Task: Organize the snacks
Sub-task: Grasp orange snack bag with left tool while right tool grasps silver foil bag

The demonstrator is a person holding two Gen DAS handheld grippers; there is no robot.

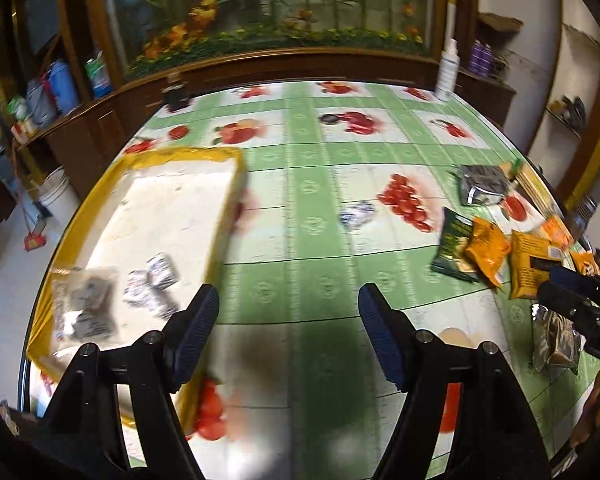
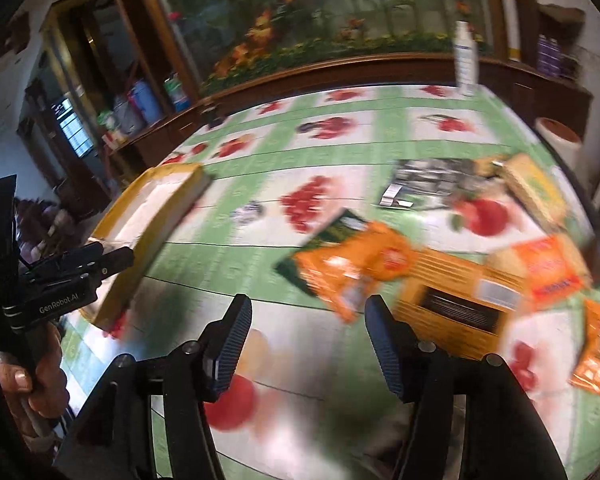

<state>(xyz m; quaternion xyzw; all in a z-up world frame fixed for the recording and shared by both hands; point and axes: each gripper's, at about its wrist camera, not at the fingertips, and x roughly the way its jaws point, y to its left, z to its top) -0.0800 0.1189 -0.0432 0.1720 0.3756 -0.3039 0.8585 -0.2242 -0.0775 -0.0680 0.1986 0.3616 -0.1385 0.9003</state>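
Note:
A white box with yellow edges (image 1: pixel 204 156) lies at the table's left and holds several small silver-wrapped snacks (image 1: pixel 152 284) and a clear packet (image 1: pixel 85 304). It also shows in the right wrist view (image 2: pixel 168 216). My left gripper (image 1: pixel 288 312) is open and empty, just right of the box's near corner. My right gripper (image 2: pixel 308 332) is open and empty above the cloth, just short of an orange snack bag (image 2: pixel 352 268) and an orange box (image 2: pixel 460 300). A small silver snack (image 1: pixel 356 214) lies alone mid-table. More orange packets (image 1: pixel 530 260) and a dark green packet (image 1: pixel 452 240) lie at the right.
A fruit-print green tablecloth (image 1: pixel 308 264) covers the table. A silver-black packet (image 1: pixel 482 188) and a yellow box (image 2: pixel 532 188) lie far right. A white spray bottle (image 1: pixel 447 72) and a dark jar (image 1: pixel 176 96) stand at the far edge. A wooden cabinet stands behind.

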